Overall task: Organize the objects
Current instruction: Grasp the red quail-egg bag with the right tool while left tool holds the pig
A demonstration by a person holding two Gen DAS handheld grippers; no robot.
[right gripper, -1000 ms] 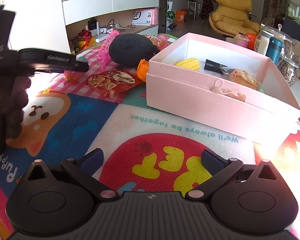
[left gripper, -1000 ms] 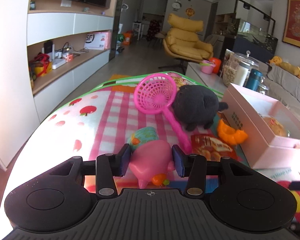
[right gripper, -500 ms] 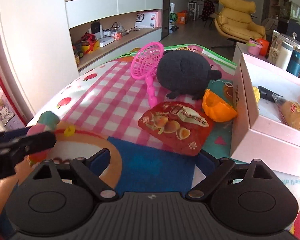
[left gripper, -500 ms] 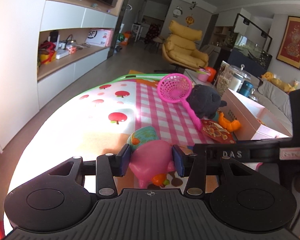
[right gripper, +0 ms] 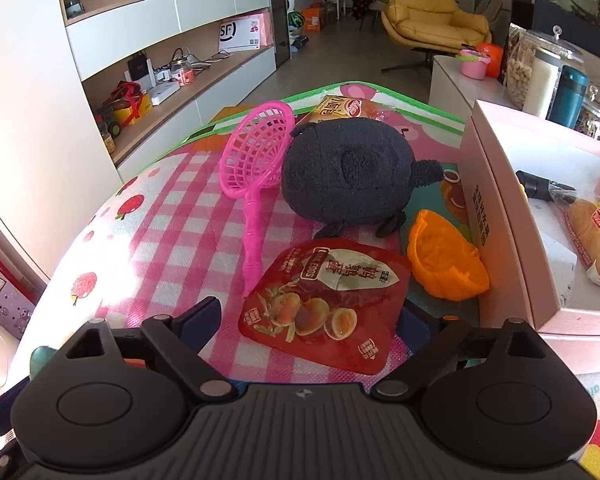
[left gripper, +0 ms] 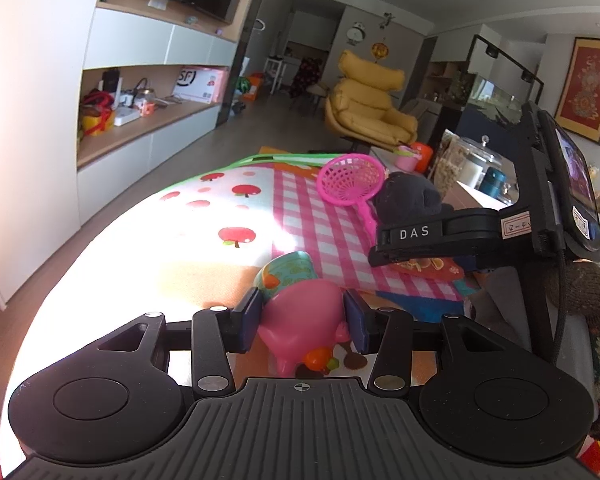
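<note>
A: Progress? The right gripper (right gripper: 308,320) has swung away from the pink box (right gripper: 500,216) over the last second and now hangs spread wide over the red egg snack packet (right gripper: 324,300) on the play mat (right gripper: 172,216).

B: So that packet looks like its next pick. And the left gripper (left gripper: 302,320)?

A: Unchanged, still pinching the pink toy (left gripper: 304,320) above the mat, not yet boxed.

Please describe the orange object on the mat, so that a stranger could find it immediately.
Start at the pink box on the mat's right side. The orange toy lies against its near wall, below the black plush. Nothing else there is orange and shell-shaped.
</note>
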